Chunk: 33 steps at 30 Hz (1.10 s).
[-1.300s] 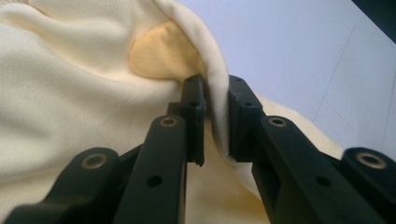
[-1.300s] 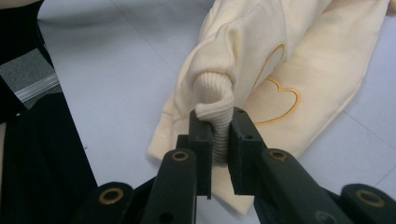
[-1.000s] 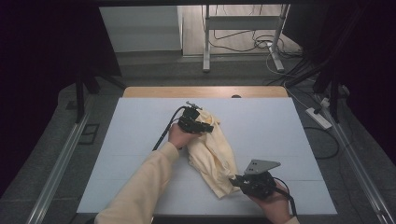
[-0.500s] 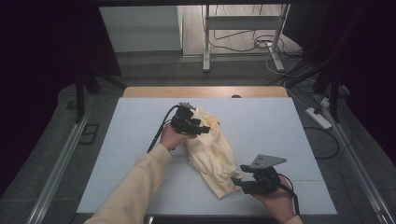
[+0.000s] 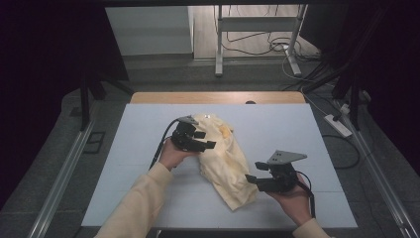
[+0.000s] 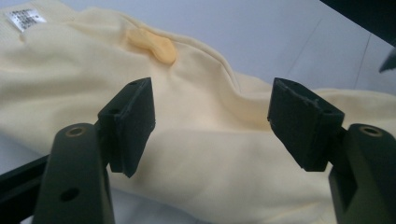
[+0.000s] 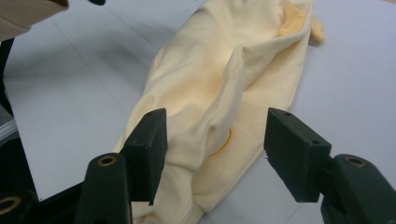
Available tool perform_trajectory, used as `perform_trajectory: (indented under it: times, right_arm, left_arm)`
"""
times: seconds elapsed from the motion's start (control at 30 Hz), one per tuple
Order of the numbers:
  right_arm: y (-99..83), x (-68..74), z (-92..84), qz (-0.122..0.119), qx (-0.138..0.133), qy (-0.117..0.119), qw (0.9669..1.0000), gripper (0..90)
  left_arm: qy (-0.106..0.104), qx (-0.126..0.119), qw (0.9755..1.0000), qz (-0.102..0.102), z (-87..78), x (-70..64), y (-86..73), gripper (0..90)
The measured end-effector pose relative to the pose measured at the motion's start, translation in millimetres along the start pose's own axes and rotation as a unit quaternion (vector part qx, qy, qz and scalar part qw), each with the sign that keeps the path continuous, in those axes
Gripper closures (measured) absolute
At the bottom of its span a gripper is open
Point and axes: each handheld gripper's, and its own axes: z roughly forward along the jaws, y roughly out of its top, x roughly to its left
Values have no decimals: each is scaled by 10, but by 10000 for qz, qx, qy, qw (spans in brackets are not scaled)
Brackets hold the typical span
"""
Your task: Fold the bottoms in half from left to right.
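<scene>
In the high view, a pale yellow garment [image 5: 225,161] is lying crumpled in a long diagonal heap at the centre of the white surface [image 5: 277,129], running from upper left toward lower right. The left gripper [image 5: 205,140] is hovering over its upper end and the right gripper [image 5: 250,179] is sitting by its lower end; both sets of jaws have just been opening and are standing wide, with nothing pinched.

In the left gripper view, the jaws are rising apart from the bottom, framing smooth cloth beneath them without pressing it. This view is showing a white label [image 6: 25,18] at the upper left and a darker yellow patch [image 6: 154,44] near it, details that are too small to read from above.

In the right gripper view, the jaws are spread around a raised fold [image 7: 224,98] running up the middle of the frame, and a ribbed hem [image 7: 173,205] is lying at the bottom.

The garment looks light, soft and limp, likely to sag and slide; the hem or the raised fold would probably be giving the firmest hold.
</scene>
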Motion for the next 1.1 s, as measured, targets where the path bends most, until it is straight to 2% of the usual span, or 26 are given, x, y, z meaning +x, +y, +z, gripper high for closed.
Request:
perform_trajectory:
  times: [0.1,0.4,0.73,0.9,1.1]
  right_arm:
    - [9,-30,15,17,21,4,10000,399]
    - [25,-75,65,17,94,-41,9999,399]
    - [115,-87,152,-3,113,-105,9999,399]
    - [240,-78,288,-144,183,-143,9996,399]
    - [409,-118,530,-235,325,-167,9991,399]
  left_arm:
    - [-22,-50,10000,-22,-68,-23,-73,316]
    - [111,-78,9999,13,-264,-106,-295,312]
    - [166,-146,9997,-58,-432,-98,-457,309]
    - [150,-151,9998,-24,-441,-114,-477,306]
    - [126,-138,9998,-7,-434,-113,-484,304]
